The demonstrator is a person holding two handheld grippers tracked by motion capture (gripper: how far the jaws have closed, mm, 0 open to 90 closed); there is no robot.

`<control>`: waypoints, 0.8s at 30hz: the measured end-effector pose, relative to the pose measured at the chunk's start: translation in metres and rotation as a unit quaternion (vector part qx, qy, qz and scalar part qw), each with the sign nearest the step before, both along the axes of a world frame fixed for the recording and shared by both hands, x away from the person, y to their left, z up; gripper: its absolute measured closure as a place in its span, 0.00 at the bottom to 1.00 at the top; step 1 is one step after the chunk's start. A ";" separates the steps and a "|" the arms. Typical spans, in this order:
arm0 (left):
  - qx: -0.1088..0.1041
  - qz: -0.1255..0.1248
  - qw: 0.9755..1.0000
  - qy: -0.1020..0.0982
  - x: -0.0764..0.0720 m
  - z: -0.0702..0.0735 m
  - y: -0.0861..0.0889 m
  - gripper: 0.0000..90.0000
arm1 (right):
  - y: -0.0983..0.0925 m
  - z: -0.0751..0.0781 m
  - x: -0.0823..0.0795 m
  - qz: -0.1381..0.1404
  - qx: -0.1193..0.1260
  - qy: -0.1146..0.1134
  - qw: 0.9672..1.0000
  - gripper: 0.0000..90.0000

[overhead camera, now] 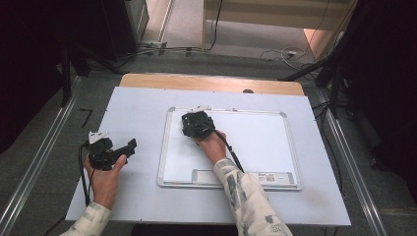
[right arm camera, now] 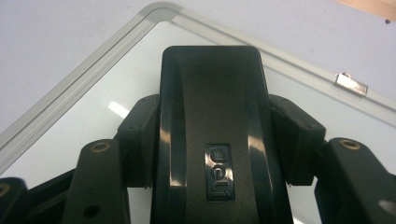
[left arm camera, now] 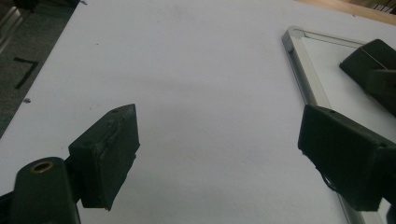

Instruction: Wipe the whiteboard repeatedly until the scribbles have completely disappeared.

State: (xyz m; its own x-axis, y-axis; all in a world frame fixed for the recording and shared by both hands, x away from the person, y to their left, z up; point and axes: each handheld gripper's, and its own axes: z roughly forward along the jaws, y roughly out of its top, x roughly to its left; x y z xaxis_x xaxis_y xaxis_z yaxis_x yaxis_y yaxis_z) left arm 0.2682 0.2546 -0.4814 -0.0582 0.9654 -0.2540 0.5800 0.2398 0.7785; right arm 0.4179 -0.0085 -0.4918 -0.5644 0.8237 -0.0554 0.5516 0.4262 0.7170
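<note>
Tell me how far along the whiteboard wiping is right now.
Done: the right gripper is shut on the black eraser, and the whiteboard surface looks clean where it shows. In hand: the eraser sits at the board's upper left corner. Left: any marks hidden under it, and setting the eraser down. The left gripper hangs open over the table.

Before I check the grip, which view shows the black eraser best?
The right gripper view: the eraser fills the middle, both jaws pressed on its sides, over the whiteboard corner. The high view shows only a dark lump under the right gripper. The left gripper view catches a dark shape at the right edge; which part, I cannot tell.
</note>
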 end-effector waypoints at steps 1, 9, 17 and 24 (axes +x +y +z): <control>0.000 0.000 1.000 0.000 0.000 0.000 0.000 0.14 | 0.001 0.000 0.003 -0.002 0.001 0.000 1.000 0.42; -0.001 0.000 1.000 0.000 0.000 0.000 0.000 0.14 | 0.006 0.000 0.000 -0.013 0.000 -0.006 1.000 0.42; 0.002 -0.001 1.000 -0.001 -0.001 0.001 -0.001 0.14 | 0.002 0.001 -0.015 -0.004 0.007 0.005 1.000 0.42; 0.004 0.000 1.000 -0.002 -0.001 0.001 -0.002 0.14 | 0.000 0.000 -0.027 0.007 0.000 -0.002 1.000 0.42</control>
